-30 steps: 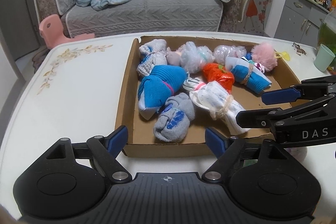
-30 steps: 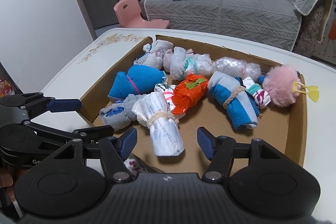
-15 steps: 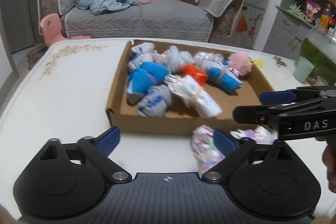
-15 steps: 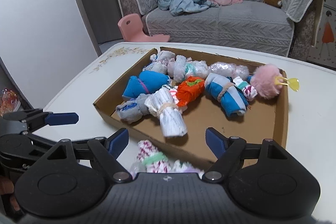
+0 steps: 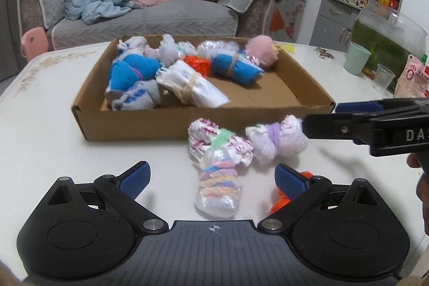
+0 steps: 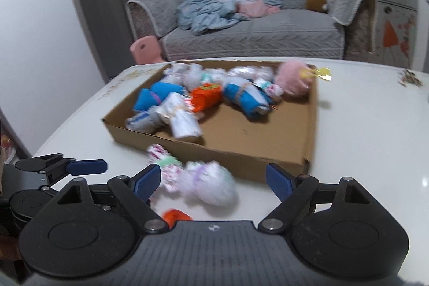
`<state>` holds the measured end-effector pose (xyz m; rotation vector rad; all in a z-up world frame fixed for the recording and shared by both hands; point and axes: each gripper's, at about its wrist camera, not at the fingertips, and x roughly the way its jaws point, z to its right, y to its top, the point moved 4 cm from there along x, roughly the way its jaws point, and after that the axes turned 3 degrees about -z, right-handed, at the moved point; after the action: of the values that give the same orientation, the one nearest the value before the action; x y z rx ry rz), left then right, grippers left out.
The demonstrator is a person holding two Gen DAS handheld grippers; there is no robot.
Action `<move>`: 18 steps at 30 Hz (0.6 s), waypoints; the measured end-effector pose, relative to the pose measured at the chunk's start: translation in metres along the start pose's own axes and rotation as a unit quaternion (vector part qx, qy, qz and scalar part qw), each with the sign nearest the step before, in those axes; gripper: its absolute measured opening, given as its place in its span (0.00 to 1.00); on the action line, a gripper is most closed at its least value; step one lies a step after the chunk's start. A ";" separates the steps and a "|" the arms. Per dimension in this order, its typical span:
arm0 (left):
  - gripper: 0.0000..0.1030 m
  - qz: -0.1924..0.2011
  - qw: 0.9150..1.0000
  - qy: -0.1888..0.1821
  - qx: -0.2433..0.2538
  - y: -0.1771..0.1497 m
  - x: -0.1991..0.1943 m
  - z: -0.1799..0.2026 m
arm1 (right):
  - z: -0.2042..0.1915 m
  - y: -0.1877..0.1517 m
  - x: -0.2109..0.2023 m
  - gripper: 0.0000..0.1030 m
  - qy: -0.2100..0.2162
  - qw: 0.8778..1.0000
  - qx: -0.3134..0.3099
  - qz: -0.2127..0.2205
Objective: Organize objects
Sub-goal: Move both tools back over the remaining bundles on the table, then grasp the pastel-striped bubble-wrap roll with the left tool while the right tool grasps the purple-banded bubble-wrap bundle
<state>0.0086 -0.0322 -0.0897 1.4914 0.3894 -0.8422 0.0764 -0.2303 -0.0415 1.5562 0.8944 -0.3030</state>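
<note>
A cardboard tray (image 5: 166,122) (image 6: 241,160) holds several rolled sock bundles. In front of it on the white table lie a pink-patterned bundle with a green band (image 5: 214,142) (image 6: 161,160), a pastel-striped bundle in plastic (image 5: 217,186), a white bundle with a purple band (image 5: 276,140) (image 6: 209,184) and an orange bundle (image 5: 281,201) (image 6: 175,216). My left gripper (image 5: 211,177) is open, with the striped bundle between its fingers. My right gripper (image 6: 213,178) is open over the purple-band bundle; it also shows in the left wrist view (image 5: 356,122).
A green cup (image 5: 356,62), a clear cup (image 5: 384,78), a fish tank (image 5: 386,36) and a snack packet (image 5: 410,79) stand at the table's right. A grey sofa (image 5: 150,15) and a pink stool (image 5: 33,40) are beyond the table.
Both grippers have pulled back from the tray toward the table's front. The loose bundles in front of the tray have come into view between the fingers.
</note>
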 end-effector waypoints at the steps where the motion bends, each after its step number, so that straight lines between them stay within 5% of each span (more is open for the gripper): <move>1: 0.95 0.003 1.000 -0.002 0.001 -0.002 0.002 0.000 | 0.003 -0.003 0.003 0.82 -0.002 1.000 0.003 -0.001; 3: 0.90 0.010 1.000 -0.007 0.005 -0.004 0.007 0.000 | 0.005 -0.006 0.007 0.82 0.003 1.000 0.003 0.004; 7: 0.53 0.010 1.000 -0.022 0.014 -0.012 0.013 -0.003 | 0.003 -0.011 0.018 0.82 0.015 1.000 0.002 0.009; 15: 0.43 0.013 0.999 -0.024 0.018 -0.018 0.006 -0.018 | -0.007 -0.017 0.036 0.74 0.023 1.000 -0.013 0.002; 18: 0.43 0.016 0.999 -0.020 0.021 -0.021 0.003 -0.022 | -0.006 -0.020 0.041 0.56 0.031 0.999 -0.010 -0.009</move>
<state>0.0018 -0.0088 -0.1089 1.5129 0.3192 -0.8594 0.0878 -0.2107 -0.0812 1.5465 0.9578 -0.2576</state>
